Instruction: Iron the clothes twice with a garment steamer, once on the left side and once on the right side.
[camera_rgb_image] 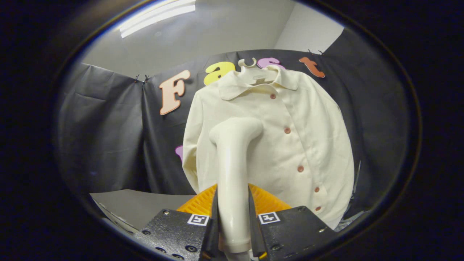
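From my feed, the hand-held gripper (232,221) is clamped on the garment steamer (232,174): both fingers press against the sides of its pale handle, one on each side, with no gap that I can make out. The handle rises straight up from between the fingers, and at the top the steamer's head bends over toward the right, ending in a rounded nose.

That head sits in front of the shirt (275,145), a cream, long-sleeved garment with a collar and a row of reddish-brown buttons (287,130) running down its front. The steamer head overlaps the part of the shirt's front that lies left of the button row, about chest height. Whether the head touches the cloth or stands just off it I cannot tell from this angle.

The shirt hangs on a pale hanger (253,74) whose hook shows above the collar, against the black cloth wall (108,127) of the booth. One sleeve hangs down along the left side of the steamer handle. The shirt's lower hem drops to the right of the fingers, beyond them.

A grey counter (145,206) lies low to the left of the fingers, beneath the cloth wall. A strip ceiling light (156,16) glows overhead.
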{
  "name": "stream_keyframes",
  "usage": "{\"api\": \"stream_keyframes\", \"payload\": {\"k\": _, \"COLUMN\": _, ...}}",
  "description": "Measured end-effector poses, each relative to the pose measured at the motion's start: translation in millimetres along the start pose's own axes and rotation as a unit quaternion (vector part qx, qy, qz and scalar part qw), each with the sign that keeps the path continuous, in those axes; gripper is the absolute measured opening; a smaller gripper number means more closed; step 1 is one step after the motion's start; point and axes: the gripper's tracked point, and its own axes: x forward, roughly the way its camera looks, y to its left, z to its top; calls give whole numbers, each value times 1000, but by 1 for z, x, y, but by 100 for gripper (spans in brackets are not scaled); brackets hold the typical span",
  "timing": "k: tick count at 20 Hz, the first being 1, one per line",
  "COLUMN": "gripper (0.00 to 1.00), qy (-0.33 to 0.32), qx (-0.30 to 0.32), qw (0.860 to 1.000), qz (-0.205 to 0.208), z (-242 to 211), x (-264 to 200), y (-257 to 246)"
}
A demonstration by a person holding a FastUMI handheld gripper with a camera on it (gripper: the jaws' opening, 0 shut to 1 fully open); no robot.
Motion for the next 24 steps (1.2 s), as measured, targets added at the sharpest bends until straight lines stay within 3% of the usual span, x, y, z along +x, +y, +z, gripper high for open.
{"api": "stream_keyframes", "payload": {"k": 24, "gripper": 35, "qy": 113, "qx": 102, "qw": 988, "qz": -19, "z": -178, "x": -72, "y": -50}}
